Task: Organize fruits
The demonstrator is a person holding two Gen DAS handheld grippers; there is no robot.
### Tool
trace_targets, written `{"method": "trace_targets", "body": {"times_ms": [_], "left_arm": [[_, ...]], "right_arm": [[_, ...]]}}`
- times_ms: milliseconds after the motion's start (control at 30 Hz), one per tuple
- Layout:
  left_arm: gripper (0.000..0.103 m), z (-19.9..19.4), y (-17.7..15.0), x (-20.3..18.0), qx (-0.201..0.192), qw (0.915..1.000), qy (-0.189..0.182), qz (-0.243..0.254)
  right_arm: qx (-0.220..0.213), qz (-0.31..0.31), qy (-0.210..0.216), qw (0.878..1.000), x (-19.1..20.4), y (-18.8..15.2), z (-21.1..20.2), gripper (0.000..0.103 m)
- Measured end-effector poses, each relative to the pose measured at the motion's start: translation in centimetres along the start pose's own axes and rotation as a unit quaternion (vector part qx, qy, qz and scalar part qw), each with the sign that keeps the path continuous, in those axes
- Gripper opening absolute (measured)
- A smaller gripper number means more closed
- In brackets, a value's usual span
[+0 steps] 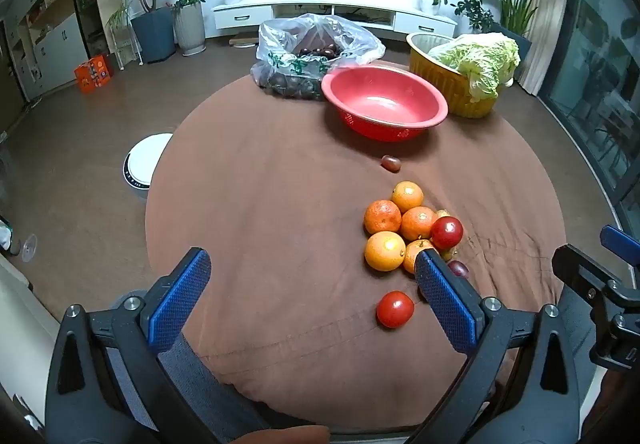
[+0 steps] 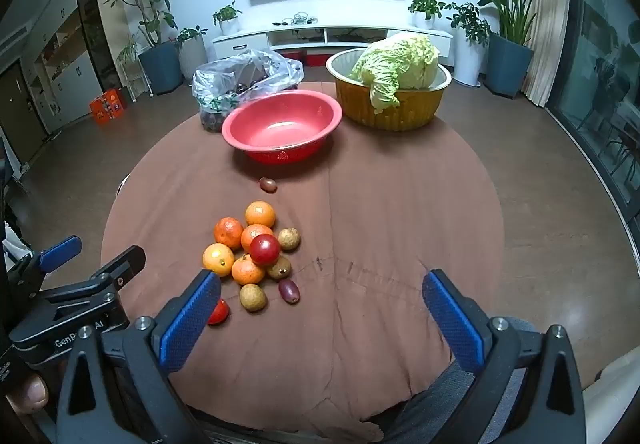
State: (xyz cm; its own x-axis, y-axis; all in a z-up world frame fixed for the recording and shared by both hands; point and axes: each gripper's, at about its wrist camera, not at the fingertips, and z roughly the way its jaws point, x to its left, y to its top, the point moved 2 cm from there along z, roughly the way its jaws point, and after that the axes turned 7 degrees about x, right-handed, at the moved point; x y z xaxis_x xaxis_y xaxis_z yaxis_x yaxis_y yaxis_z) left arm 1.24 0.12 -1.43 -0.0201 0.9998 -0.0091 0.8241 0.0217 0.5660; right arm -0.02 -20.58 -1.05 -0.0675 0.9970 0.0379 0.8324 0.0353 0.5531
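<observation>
A heap of oranges [image 1: 384, 217] [image 2: 260, 213] with a red tomato [image 1: 447, 232] [image 2: 264, 249] on top lies on the brown tablecloth [image 1: 280, 203] [image 2: 400, 224]. Brown longans [image 2: 289, 238] and a purple fruit [image 2: 289, 290] lie beside the heap. A second tomato [image 1: 395, 309] [image 2: 218, 312] sits nearer me. A small dark fruit [image 1: 391, 163] [image 2: 267, 184] lies in front of the empty red basin [image 1: 384, 101] [image 2: 282, 125]. My left gripper [image 1: 312, 276] is open, with its right finger over the heap's near edge. My right gripper [image 2: 322, 294] is open to the right of the fruit, with nothing between its fingers.
A yellow basin [image 1: 452, 83] [image 2: 392, 105] with a cabbage [image 1: 480, 59] [image 2: 396, 63] stands at the back right. A plastic bag [image 1: 312, 51] [image 2: 244, 77] of dark fruit sits behind the red basin. A white robot vacuum [image 1: 144, 159] is on the floor left of the table.
</observation>
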Motion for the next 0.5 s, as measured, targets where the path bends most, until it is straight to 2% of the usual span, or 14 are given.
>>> {"method": "trace_targets", "body": {"times_ms": [500], "left_arm": [[0.103, 0.6, -0.1, 0.3, 0.015, 0.9999, 0.002, -0.006]], "right_arm": [[0.008, 0.001, 0.004, 1.0, 0.6, -0.9, 1.2, 0.103]]}}
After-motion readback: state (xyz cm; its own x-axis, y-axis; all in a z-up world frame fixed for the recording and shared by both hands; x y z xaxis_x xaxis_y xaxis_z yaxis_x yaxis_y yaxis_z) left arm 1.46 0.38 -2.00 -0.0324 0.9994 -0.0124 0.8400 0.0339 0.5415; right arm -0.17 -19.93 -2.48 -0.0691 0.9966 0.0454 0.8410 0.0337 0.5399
